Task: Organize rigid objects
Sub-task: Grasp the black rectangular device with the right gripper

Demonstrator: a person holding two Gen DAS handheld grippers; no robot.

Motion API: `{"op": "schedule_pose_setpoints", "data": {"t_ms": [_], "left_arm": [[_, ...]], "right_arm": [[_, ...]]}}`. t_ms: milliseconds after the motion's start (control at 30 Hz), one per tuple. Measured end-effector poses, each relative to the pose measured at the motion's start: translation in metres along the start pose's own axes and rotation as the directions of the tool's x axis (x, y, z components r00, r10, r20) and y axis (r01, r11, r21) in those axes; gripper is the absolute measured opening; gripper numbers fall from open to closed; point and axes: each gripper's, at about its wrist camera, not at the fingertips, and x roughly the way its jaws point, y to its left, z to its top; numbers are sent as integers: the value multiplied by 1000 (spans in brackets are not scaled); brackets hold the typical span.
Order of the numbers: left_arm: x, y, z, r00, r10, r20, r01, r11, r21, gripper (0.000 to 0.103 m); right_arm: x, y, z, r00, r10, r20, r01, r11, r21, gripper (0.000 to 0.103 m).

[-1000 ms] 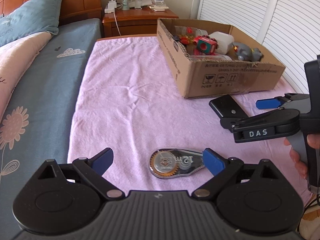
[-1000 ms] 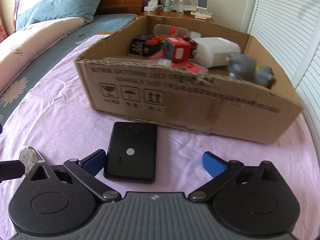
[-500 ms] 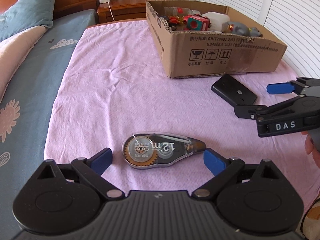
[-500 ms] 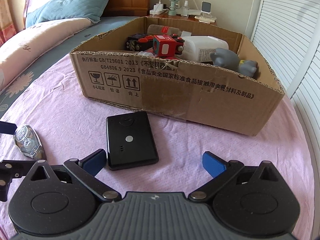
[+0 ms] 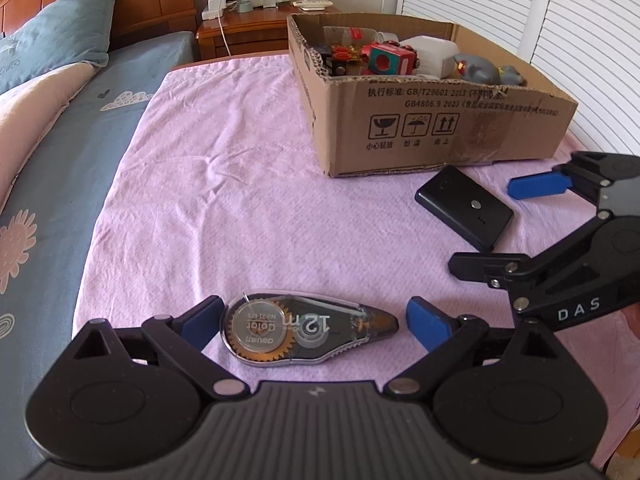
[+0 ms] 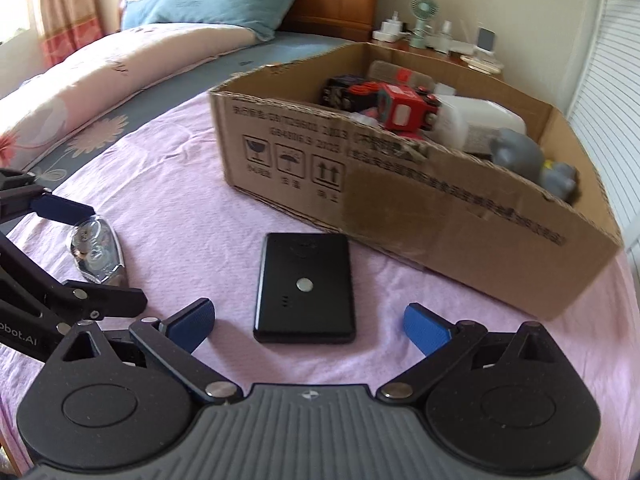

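Observation:
A clear correction-tape dispenser (image 5: 304,330) lies on the pink cloth between the open jaws of my left gripper (image 5: 310,326). It also shows in the right wrist view (image 6: 96,250). A black flat device (image 6: 306,286) lies just in front of my open right gripper (image 6: 308,322), and shows in the left wrist view (image 5: 466,208). The right gripper (image 5: 492,226) shows at the right in the left wrist view, the left gripper (image 6: 96,256) at the left in the right wrist view. A cardboard box (image 5: 448,136) holds several toys and a white bottle.
The pink cloth (image 5: 224,200) covers the bed's end. Blue bedding and pillows (image 5: 48,48) lie to the left. A wooden nightstand (image 5: 256,24) with a small fan and chargers stands behind. White louvred doors (image 5: 560,20) are at the right.
Both grippers have dropped lower and closer to their objects. The tape dispenser now sits between the left fingers, and the black device lies nearer the right fingers. Both stay open.

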Motion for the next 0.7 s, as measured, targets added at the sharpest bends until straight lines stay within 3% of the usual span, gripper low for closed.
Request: {"op": "schedule_pose_setpoints", "data": {"t_ms": [133,200,267,467,700], "left_arm": [[-1,1,-1,1000,-3,3,3,1000,2,96],[-1,1,-1,1000,-4,5,4,1000,4,96],[-1,1,-1,1000,-5,8,5,1000,4,96],[-2,-5,-4,999,-40,27,39,998,55,92],[-4,-5,-6,1000,-24,14,24,999,43,94]], "right_arm": [[0,5,9,999,33,21,-33,999,-41,77],[0,7,12,999,26,22,-26,999,-38,70],[-1,10,13,1000,14,20,-14,1000,-25,57],[-12,3,3,999,-44,-2,44,998,46,57],[-18,-2,-6,998,-68,-7,68,995,76,60]]}}
